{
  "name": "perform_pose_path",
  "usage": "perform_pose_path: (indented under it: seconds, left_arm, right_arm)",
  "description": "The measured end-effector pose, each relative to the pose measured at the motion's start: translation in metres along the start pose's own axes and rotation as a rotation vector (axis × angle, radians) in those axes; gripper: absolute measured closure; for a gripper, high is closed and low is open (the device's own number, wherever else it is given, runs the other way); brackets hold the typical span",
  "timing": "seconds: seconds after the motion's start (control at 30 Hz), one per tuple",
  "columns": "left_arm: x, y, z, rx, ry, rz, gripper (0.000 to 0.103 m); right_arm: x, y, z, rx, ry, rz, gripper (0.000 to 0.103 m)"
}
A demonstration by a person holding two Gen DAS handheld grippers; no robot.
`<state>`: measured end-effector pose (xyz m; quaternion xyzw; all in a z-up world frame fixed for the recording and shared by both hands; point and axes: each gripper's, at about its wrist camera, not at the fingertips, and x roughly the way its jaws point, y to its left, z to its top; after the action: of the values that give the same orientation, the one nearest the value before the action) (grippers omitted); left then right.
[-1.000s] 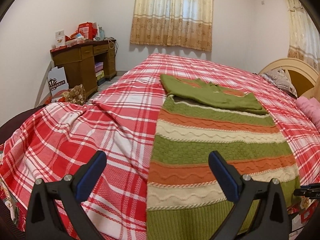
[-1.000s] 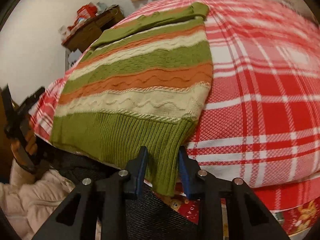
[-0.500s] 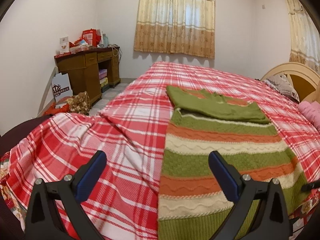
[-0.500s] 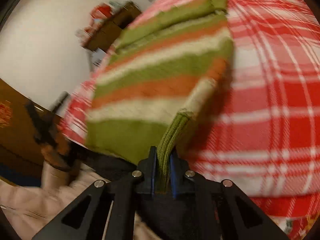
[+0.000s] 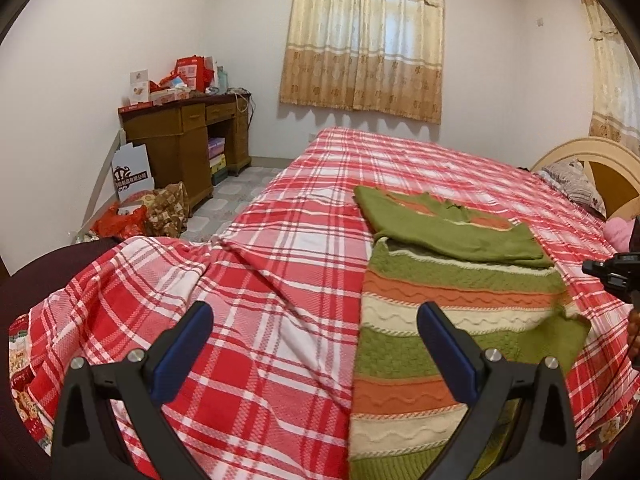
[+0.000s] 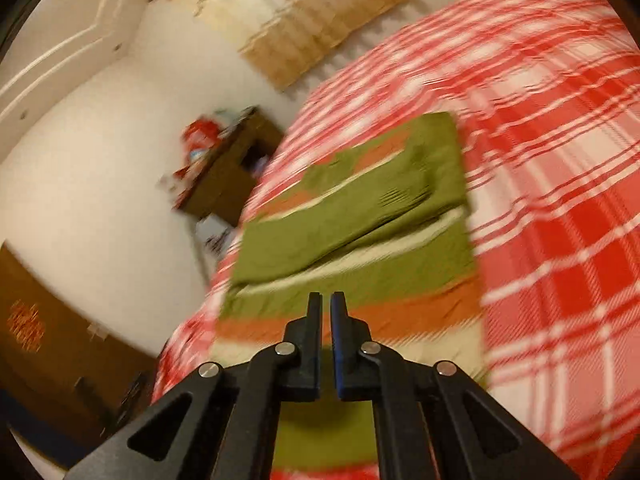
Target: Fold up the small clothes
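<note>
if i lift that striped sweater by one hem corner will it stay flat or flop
Probably floppy: the sweater is soft knit, and its raised hem corner bends over. The thick knit suggests some weight, so the rest may drag on the bedspread. It looks textured, so slipping seems unlikely.

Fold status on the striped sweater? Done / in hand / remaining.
Done: the sleeves are folded across the top of the sweater, which is spread on the bed.
In hand: the right gripper, jaws just closed, looks shut on the hem corner, which is raised. The left gripper is open and holds nothing.
Left: bringing the hem up over the body; the rest of the hem lies flat.
</note>
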<state>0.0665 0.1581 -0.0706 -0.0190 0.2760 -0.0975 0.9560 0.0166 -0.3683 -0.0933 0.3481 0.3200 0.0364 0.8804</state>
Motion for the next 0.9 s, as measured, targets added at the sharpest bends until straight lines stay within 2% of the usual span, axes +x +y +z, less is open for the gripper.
perform_pose_path:
  seconds: [0.07, 0.13, 0.2, 0.27, 0.3, 0.33, 0.37, 0.4, 0.6, 0.7, 0.73, 0.77, 0.8, 0.83, 0.87, 0.9]
  left_arm:
    - [0.004, 0.003, 0.0, 0.012, 0.023, -0.002, 0.0]
    - [0.008, 0.006, -0.002, 0.026, 0.049, -0.003, 0.0]
    - [0.012, 0.006, -0.005, 0.034, 0.061, 0.008, 0.0]
    - [0.016, 0.007, -0.008, 0.021, 0.072, 0.001, 0.0]
    - [0.019, 0.006, -0.009, 0.009, 0.081, -0.006, 0.0]
    - [0.022, 0.005, -0.009, -0.005, 0.091, -0.013, 0.0]
    - [0.026, 0.003, -0.009, -0.016, 0.1, -0.023, 0.0]
    - [0.027, 0.001, -0.01, -0.021, 0.105, -0.032, 0.0]
    - [0.02, -0.01, -0.007, 0.008, 0.087, -0.037, 0.0]
    - [0.017, -0.008, -0.004, 0.014, 0.078, -0.02, 0.0]
    - [0.016, -0.006, -0.003, 0.009, 0.078, -0.016, 0.0]
    - [0.017, -0.005, -0.002, 0.006, 0.078, -0.013, 0.0]
    - [0.017, -0.003, -0.002, 0.003, 0.077, -0.006, 0.0]
    - [0.017, 0.0, -0.002, 0.001, 0.075, 0.002, 0.0]
    - [0.017, 0.002, -0.001, -0.002, 0.074, 0.008, 0.0]
    - [0.018, 0.004, 0.0, -0.006, 0.073, 0.012, 0.0]
  right_arm:
    - [0.001, -0.008, -0.001, -0.004, -0.005, -0.026, 0.099]
    - [-0.003, -0.004, -0.008, -0.036, -0.01, -0.003, 0.099]
    - [-0.006, 0.014, -0.017, -0.138, 0.006, -0.007, 0.098]
    - [-0.002, 0.028, -0.024, -0.228, 0.055, -0.038, 0.091]
    - [0.004, 0.033, -0.03, -0.265, 0.094, -0.037, 0.068]
    - [0.008, 0.04, -0.035, -0.3, 0.124, -0.031, 0.035]
    - [0.012, 0.046, -0.038, -0.336, 0.127, -0.037, 0.024]
    - [0.015, 0.05, -0.04, -0.374, 0.115, -0.051, 0.02]
    - [0.064, 0.066, -0.039, -0.539, 0.189, -0.101, 0.02]
    - [0.091, 0.072, -0.055, -0.673, 0.266, -0.145, 0.021]
    - [0.102, 0.076, -0.066, -0.736, 0.318, -0.152, 0.026]
    - [0.105, 0.08, -0.074, -0.798, 0.32, -0.182, 0.027]
    - [0.103, 0.085, -0.078, -0.842, 0.306, -0.188, 0.043]
    - [0.099, 0.09, -0.081, -0.856, 0.327, -0.156, 0.076]
    - [0.095, 0.094, -0.08, -0.856, 0.34, -0.162, 0.089]
    - [0.09, 0.097, -0.081, -0.862, 0.338, -0.176, 0.09]
